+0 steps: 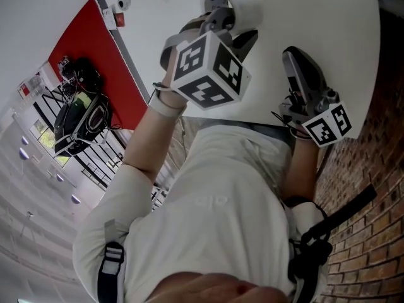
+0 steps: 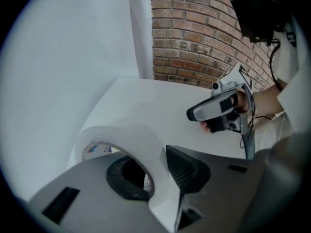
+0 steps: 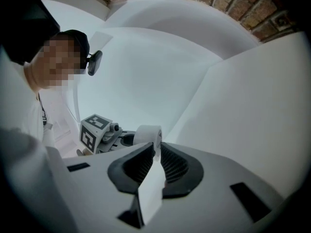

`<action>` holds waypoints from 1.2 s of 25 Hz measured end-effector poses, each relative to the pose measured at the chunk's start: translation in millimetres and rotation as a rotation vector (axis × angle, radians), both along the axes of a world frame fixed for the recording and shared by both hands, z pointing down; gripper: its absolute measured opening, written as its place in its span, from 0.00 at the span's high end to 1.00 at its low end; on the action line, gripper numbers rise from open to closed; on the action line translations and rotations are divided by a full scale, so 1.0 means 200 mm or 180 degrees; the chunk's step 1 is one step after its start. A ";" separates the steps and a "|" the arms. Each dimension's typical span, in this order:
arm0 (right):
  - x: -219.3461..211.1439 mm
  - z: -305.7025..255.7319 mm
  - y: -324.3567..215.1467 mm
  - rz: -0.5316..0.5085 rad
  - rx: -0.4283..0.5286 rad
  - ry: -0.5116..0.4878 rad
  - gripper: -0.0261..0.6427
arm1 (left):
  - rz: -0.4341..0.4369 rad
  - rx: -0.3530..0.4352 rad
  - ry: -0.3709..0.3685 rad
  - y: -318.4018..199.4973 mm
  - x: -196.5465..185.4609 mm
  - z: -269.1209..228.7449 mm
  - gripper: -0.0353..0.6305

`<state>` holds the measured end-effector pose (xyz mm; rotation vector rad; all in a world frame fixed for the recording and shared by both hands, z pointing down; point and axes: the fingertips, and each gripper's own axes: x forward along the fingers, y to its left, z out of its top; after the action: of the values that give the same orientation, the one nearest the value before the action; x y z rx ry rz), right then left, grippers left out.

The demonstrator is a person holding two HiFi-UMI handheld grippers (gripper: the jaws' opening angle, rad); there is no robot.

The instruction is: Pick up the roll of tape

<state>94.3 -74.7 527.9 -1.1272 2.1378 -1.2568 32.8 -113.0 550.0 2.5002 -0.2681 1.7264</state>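
The roll of tape (image 1: 243, 2) is white and wide, with a printed core. My left gripper (image 1: 224, 21) is shut on its wall. In the left gripper view one jaw sits inside the core and the other presses the outside of the roll (image 2: 131, 140), with the gripper (image 2: 153, 164) pointing steeply down at the white table (image 2: 160, 101). I cannot tell whether the roll touches the table. My right gripper (image 1: 295, 59) is held level to the right, apart from the roll, its jaws close together with nothing between them. From the right gripper (image 3: 154, 147) the roll (image 3: 147, 134) shows straight ahead.
A brick wall (image 2: 194, 33) stands beyond the table's far edge, and a white panel (image 2: 73, 57) rises on the left. The person's torso in a white shirt (image 1: 214, 194) fills the lower head view. The right gripper (image 2: 216, 110) hovers over the table's right side.
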 end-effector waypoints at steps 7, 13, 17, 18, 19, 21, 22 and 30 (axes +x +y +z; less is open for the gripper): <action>-0.06 -0.12 0.00 -0.0044 0.0124 0.0067 0.87 | -0.0243 0.0021 0.0285 -0.01 -0.07 -0.17 0.78; -0.11 -0.25 0.03 -0.0077 0.0229 0.0125 0.87 | -0.0387 0.0100 0.0472 0.01 -0.13 -0.34 0.78; -0.14 -0.34 0.05 -0.0076 0.0309 0.0163 0.87 | -0.0537 0.0055 0.0705 0.04 -0.17 -0.45 0.78; -0.16 -0.36 0.05 -0.0074 0.0331 0.0172 0.87 | -0.0583 0.0043 0.0772 0.04 -0.18 -0.48 0.78; -0.17 -0.39 0.05 -0.0076 0.0354 0.0183 0.87 | -0.0619 0.0046 0.0822 0.05 -0.19 -0.51 0.78; -0.19 -0.45 0.06 -0.0087 0.0401 0.0211 0.87 | -0.0661 0.0078 0.0880 0.06 -0.22 -0.56 0.78; -0.20 -0.48 0.07 -0.0093 0.0425 0.0229 0.87 | -0.0678 0.0090 0.0910 0.07 -0.24 -0.60 0.78; -0.27 -0.73 0.10 -0.0113 0.0603 0.0379 0.87 | -0.0850 0.0148 0.1302 0.12 -0.34 -0.86 0.78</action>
<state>39.4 -55.0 381.7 -1.1122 2.3179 -0.9989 -35.9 -88.0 377.2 2.6277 -0.5769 1.0961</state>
